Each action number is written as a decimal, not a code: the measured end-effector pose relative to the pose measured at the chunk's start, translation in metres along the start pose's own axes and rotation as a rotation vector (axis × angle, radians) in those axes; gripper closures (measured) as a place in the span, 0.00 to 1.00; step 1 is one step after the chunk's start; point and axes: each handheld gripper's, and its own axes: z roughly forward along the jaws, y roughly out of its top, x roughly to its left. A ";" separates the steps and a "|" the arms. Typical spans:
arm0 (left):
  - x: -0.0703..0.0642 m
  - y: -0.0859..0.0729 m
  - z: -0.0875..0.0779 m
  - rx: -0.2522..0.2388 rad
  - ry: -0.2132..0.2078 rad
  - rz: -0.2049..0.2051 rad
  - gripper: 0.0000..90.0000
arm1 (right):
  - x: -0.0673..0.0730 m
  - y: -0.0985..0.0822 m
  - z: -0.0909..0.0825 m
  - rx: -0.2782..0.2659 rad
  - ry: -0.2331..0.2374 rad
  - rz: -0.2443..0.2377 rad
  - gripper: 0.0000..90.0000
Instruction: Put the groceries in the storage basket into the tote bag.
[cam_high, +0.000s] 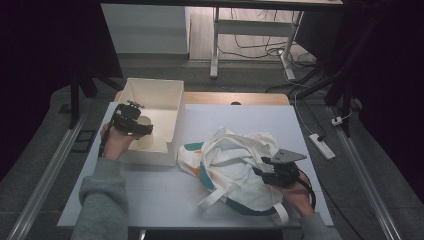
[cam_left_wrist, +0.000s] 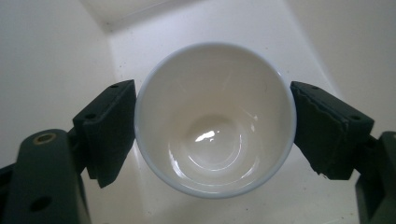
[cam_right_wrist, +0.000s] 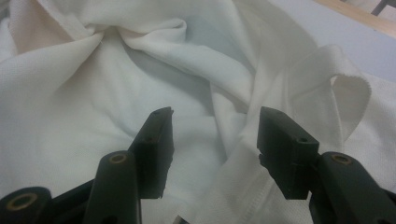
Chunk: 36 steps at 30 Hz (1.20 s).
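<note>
A white cup (cam_left_wrist: 215, 93) stands inside the white open-top box (cam_high: 150, 90) at the table's left. My left gripper (cam_left_wrist: 214, 130) reaches into the box (cam_left_wrist: 56, 46), its two black pads touching the cup's rim on either side. From above, the left gripper (cam_high: 141, 125) sits over the cup (cam_high: 145, 120). A crumpled white cloth bag (cam_high: 230, 155) with teal and orange patches lies at centre right. My right gripper (cam_high: 261, 168) rests at the bag's right side. Its jaws stand apart over folds of the white bag (cam_right_wrist: 93, 84), and my right gripper (cam_right_wrist: 215, 135) pinches nothing.
The white table top (cam_high: 165, 200) has bare room in front of the box and the bag. The bag's straps (cam_high: 212, 199) trail toward the front edge. Behind the table are a desk frame (cam_high: 216, 45), floor cables and a power strip (cam_high: 322, 146).
</note>
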 end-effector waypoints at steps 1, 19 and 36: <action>0.000 0.000 0.000 -0.002 -0.002 0.001 0.22 | 0.000 0.000 0.000 0.000 0.000 0.000 0.51; -0.002 0.000 -0.010 -0.070 0.014 0.000 0.22 | 0.000 0.000 -0.001 -0.004 -0.010 -0.003 0.51; 0.004 -0.002 -0.028 -0.198 -0.070 -0.059 0.22 | 0.001 0.000 -0.002 -0.019 -0.003 -0.011 0.51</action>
